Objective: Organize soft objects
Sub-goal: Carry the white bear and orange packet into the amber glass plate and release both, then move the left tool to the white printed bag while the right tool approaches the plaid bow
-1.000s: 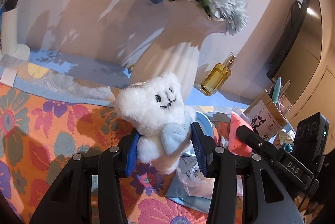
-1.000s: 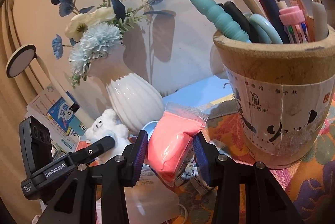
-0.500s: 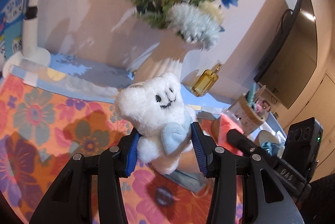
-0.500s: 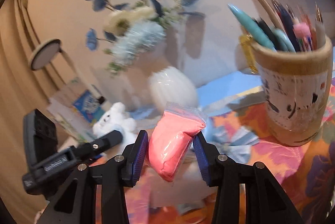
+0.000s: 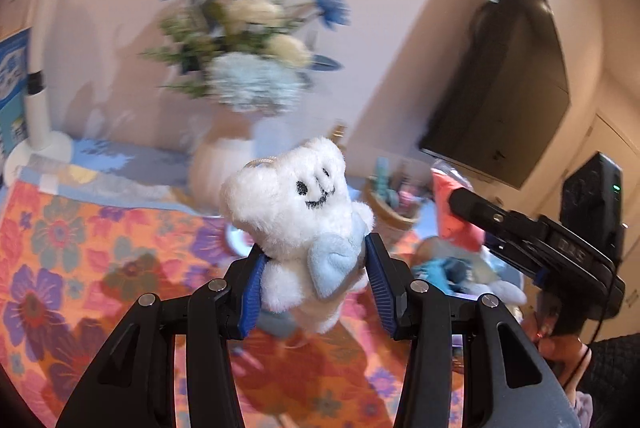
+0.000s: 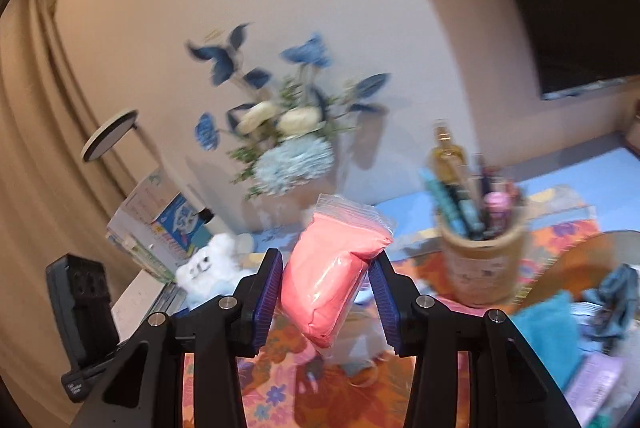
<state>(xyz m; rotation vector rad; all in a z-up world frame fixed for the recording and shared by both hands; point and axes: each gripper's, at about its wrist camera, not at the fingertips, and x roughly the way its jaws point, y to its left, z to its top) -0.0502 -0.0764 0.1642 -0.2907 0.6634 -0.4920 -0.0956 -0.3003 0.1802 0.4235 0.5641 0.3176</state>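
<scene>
The left gripper has its 2 blue-padded fingers closed partway onto a white plush bear, pinching its lower body from both sides. The bear stands roughly upright between them, long axis running away from the fingers, head above the tips and leaning a little to the right, stitched face toward the camera (a pale blue heart sits against the right finger). Its feet hang just below the pads, clear of the floral cloth on the desk underneath. The right gripper is likewise part-closed, its fingers clamping a pink filled bag at mid-length. The bag is tilted, its sealed clear top up and to the right above the tips, its rounded bottom down between the finger bases. Beyond the fingers, blurred, stand a vase of blue and white flowers and a pen holder, which is off to the right.
</scene>
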